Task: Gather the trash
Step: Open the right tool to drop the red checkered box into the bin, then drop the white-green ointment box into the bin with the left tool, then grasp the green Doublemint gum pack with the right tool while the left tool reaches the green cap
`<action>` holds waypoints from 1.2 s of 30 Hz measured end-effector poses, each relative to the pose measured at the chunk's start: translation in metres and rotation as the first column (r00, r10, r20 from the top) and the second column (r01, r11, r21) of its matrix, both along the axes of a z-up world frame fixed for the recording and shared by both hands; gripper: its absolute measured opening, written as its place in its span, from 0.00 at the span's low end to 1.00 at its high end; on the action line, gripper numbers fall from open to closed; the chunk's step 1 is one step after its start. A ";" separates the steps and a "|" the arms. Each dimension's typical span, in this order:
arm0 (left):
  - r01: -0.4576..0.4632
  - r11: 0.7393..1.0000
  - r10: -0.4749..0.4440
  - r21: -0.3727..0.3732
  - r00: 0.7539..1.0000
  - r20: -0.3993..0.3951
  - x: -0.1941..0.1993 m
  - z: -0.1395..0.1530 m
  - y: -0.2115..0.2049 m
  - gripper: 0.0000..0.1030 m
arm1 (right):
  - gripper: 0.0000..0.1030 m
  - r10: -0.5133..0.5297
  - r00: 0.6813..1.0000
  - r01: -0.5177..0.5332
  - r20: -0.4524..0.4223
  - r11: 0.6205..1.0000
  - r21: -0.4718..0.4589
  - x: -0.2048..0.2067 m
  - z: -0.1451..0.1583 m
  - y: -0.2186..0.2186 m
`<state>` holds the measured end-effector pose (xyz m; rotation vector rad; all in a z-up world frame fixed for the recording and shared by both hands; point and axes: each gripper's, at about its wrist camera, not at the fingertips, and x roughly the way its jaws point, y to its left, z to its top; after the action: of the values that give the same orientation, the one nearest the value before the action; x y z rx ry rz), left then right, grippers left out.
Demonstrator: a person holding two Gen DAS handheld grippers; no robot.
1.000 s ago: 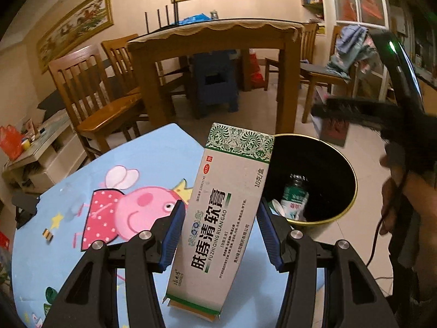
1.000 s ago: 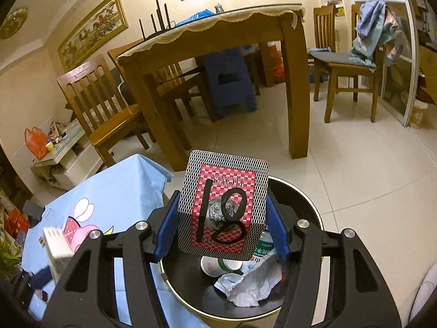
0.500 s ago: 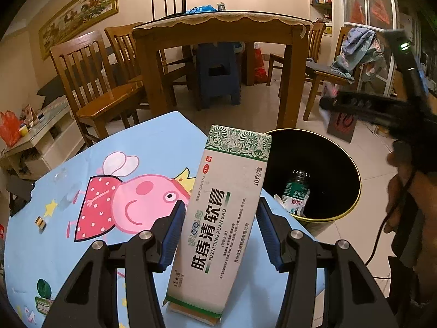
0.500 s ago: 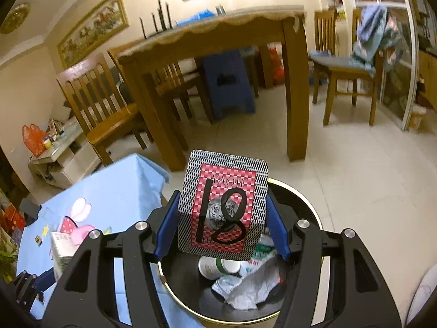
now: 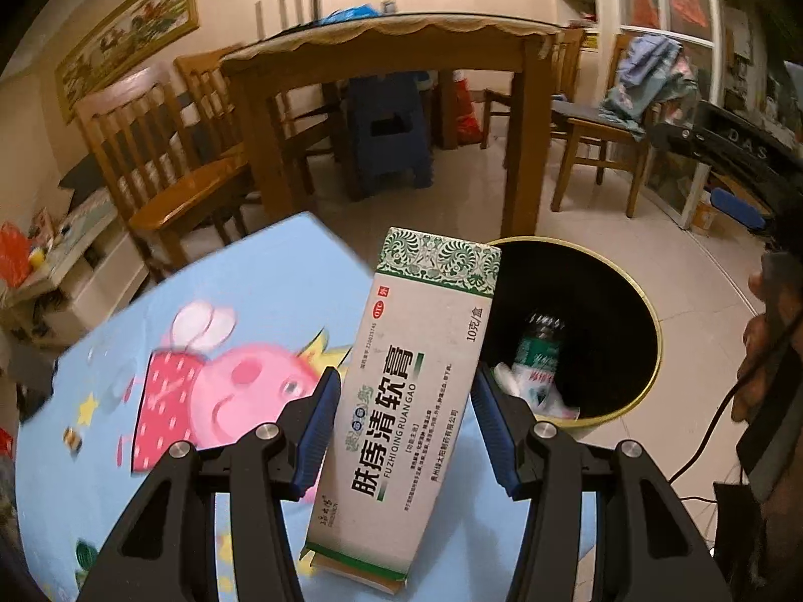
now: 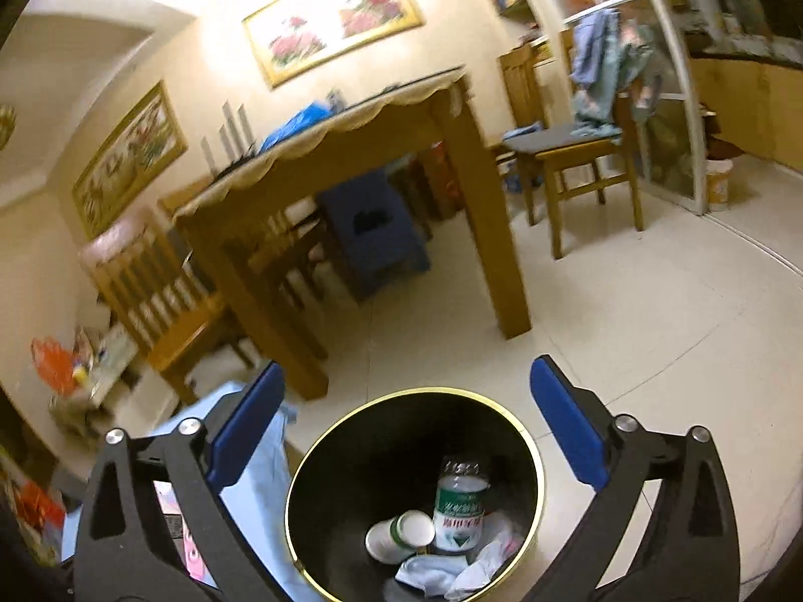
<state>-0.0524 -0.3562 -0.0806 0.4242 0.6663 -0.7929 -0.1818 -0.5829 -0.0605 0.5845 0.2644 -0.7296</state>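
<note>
The tall white-and-green ointment box (image 5: 411, 416) stands tilted between the blue pads of my left gripper (image 5: 401, 431), which press on its two long sides and hold it above the blue cartoon tablecloth (image 5: 211, 331), just beside the bin. The black bin (image 6: 416, 496) with its gold rim sits on the tiled floor against the table edge. Inside it lie a green-labelled plastic bottle (image 6: 460, 506), a small white container (image 6: 399, 534) on its side and some crumpled white wrapping (image 6: 451, 569). My right gripper (image 6: 406, 426) hangs over the bin; its jaws have just been opening, now stand spread wide, and there is nothing between them. Beyond stand a wooden dining table (image 6: 351, 160) and chairs.
</note>
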 end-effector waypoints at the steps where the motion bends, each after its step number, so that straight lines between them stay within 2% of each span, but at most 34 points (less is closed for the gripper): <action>1: 0.015 1.000 -0.015 -0.001 1.000 0.007 -0.001 0.003 -0.008 0.50 | 0.95 -0.020 1.000 0.020 0.003 1.000 0.001 -0.006 0.000 -0.003; 4: 0.073 0.997 -0.073 -0.005 0.997 0.014 -0.001 0.010 -0.040 0.50 | 0.95 -0.086 0.996 0.086 -0.023 0.996 0.003 -0.017 0.000 -0.011; 7: 0.132 0.991 -0.132 -0.004 0.991 -0.011 0.004 0.010 -0.081 0.50 | 0.95 -0.110 0.994 0.109 0.015 0.993 0.050 -0.033 -0.004 -0.023; 10: 0.155 0.988 -0.154 0.013 0.987 -0.046 0.012 0.002 -0.114 0.52 | 0.95 -0.145 0.989 0.142 0.028 0.986 0.084 -0.048 -0.008 -0.035; 12: 0.160 0.987 -0.157 0.028 0.983 -0.092 0.017 -0.009 -0.131 0.62 | 0.95 -0.154 0.988 0.150 0.029 0.984 0.100 -0.053 -0.010 -0.041; 13: 0.166 0.986 -0.162 0.024 0.980 -0.112 0.019 -0.014 -0.135 0.73 | 0.95 -0.152 0.988 0.148 0.033 0.983 0.109 -0.054 -0.011 -0.044; 16: 0.174 0.984 -0.169 0.028 0.977 -0.129 0.019 -0.021 -0.138 0.75 | 0.95 -0.148 0.988 0.141 0.048 0.983 0.116 -0.057 -0.011 -0.044; 21: 0.150 0.988 -0.145 0.027 0.981 -0.131 0.022 -0.020 -0.117 0.75 | 0.95 -0.138 0.989 0.134 0.048 0.988 0.082 -0.053 -0.004 -0.036; 24: 0.109 0.994 -0.105 0.027 0.987 -0.125 0.024 -0.014 -0.085 0.75 | 0.95 -0.115 0.993 0.113 0.022 0.991 0.077 -0.042 -0.003 -0.032; 26: 0.068 0.998 -0.066 0.018 0.991 -0.119 0.025 -0.008 -0.056 0.85 | 0.95 -0.084 0.996 0.083 0.001 0.995 0.061 -0.032 -0.003 -0.026; 29: 0.002 1.000 -0.002 -0.004 0.993 -0.116 0.030 -0.001 0.000 0.87 | 0.95 0.041 0.997 -0.040 -0.063 0.999 0.017 0.002 -0.002 -0.005; 31: -0.071 0.997 0.070 -0.004 0.989 -0.133 0.037 0.000 0.051 0.87 | 0.95 0.162 0.979 -0.167 -0.122 0.986 -0.029 0.033 -0.001 0.019; 32: -0.114 0.993 0.112 -0.007 0.983 -0.146 0.042 0.000 0.080 0.87 | 0.95 0.209 0.966 -0.220 -0.151 0.974 -0.057 0.047 0.000 0.033; 34: -0.193 0.981 0.189 -0.018 0.972 -0.137 0.048 0.002 0.134 0.88 | 0.95 0.346 0.915 -0.375 -0.208 0.919 -0.123 0.076 0.001 0.072; 36: -0.300 0.954 0.298 -0.016 0.951 -0.078 0.054 0.005 0.194 0.89 | 0.95 0.486 0.832 -0.535 -0.269 0.831 -0.153 0.101 -0.003 0.113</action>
<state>0.0019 -0.1618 -0.0754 0.2598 0.7681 -0.5306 -0.0806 -0.4696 -0.0640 0.1943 0.5170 -0.2865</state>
